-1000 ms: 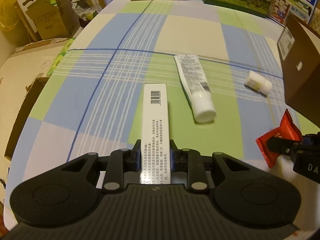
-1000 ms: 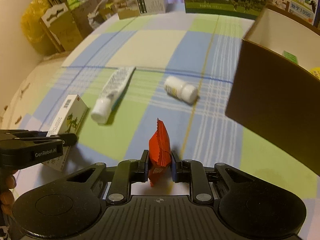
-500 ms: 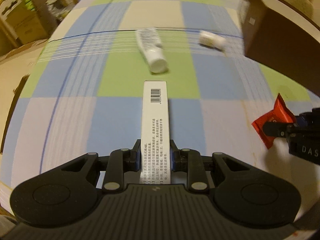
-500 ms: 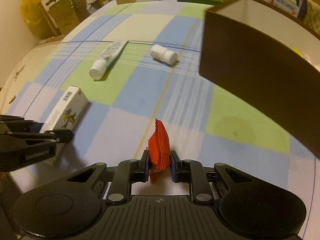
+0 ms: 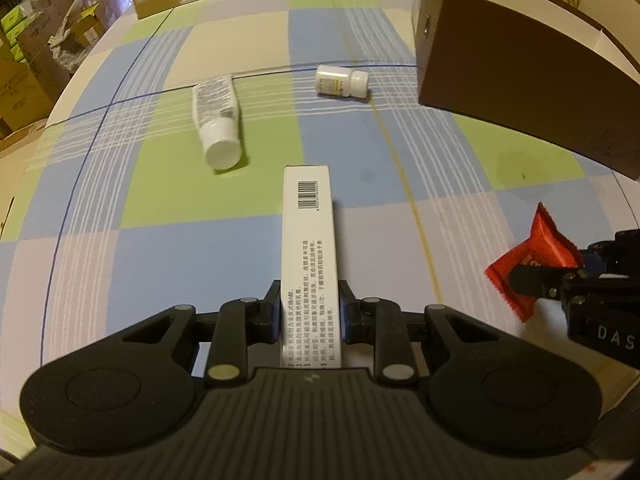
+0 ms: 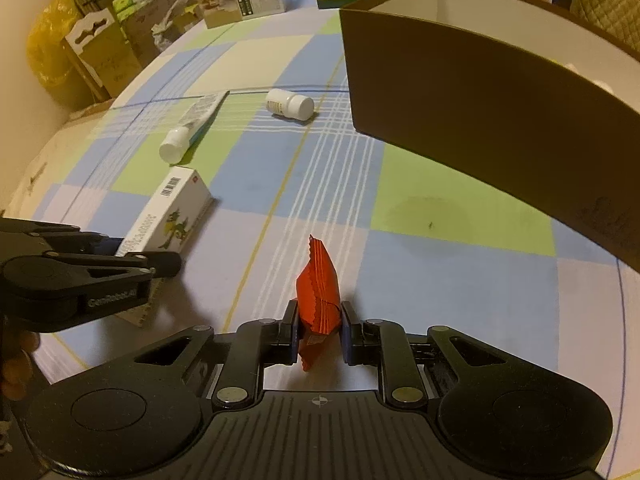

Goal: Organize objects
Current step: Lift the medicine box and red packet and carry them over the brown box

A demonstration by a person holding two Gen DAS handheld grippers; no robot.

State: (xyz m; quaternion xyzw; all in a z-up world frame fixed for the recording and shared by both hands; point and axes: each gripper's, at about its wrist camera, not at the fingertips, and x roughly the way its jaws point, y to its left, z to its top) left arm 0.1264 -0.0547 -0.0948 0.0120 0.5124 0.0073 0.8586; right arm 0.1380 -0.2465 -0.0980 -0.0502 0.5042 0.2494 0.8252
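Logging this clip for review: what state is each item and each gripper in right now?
Left gripper: shut on the white carton.
White carton: held, pointing forward.
Right gripper: shut on the red packet.
Red packet: held on edge.
White tube: lying on the tablecloth, cap on.
Pill bottle: on its side, capped.
Brown box: open at the top; contents mostly hidden.

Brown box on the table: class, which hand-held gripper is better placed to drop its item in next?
Probably the right hand-held gripper. It grips the red packet, and the brown box rises just ahead to its right. The left hand-held gripper, clamping the white carton, sits farther away.
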